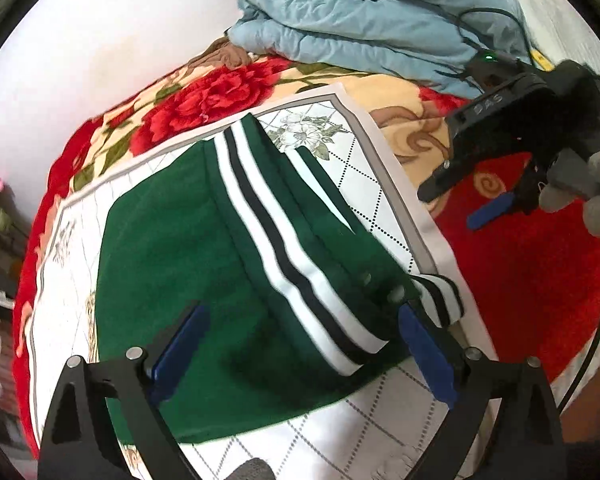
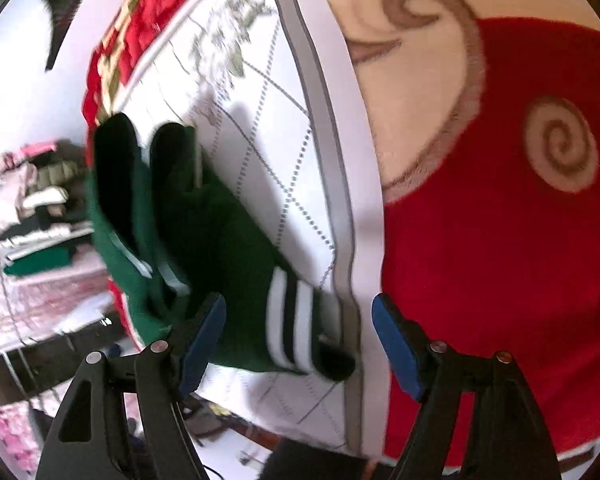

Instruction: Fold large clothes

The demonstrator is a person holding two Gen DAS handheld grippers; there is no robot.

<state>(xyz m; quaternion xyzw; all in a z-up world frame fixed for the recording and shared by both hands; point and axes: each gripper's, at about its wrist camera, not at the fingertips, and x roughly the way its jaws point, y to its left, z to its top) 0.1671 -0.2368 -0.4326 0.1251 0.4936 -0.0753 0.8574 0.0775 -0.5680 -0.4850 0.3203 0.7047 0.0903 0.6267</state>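
A dark green garment (image 1: 204, 248) with white and black stripes lies folded on a white patterned mat (image 1: 364, 168). My left gripper (image 1: 300, 344) is open just above its near edge, blue pads on either side of the striped band. My right gripper (image 2: 300, 344) is open over the garment's striped cuff (image 2: 288, 320) at the mat's edge (image 2: 348, 240). It also shows in the left wrist view (image 1: 460, 204), off to the right above the red blanket, jaws apart and empty. The green garment (image 2: 204, 236) looks blurred in the right wrist view.
A red floral blanket (image 1: 532, 272) covers the bed under the mat. A pale blue quilt (image 1: 364, 12) is piled at the far end. Black cables (image 1: 500, 12) run over it. Stacked clothes (image 2: 40, 224) sit at the left in the right wrist view.
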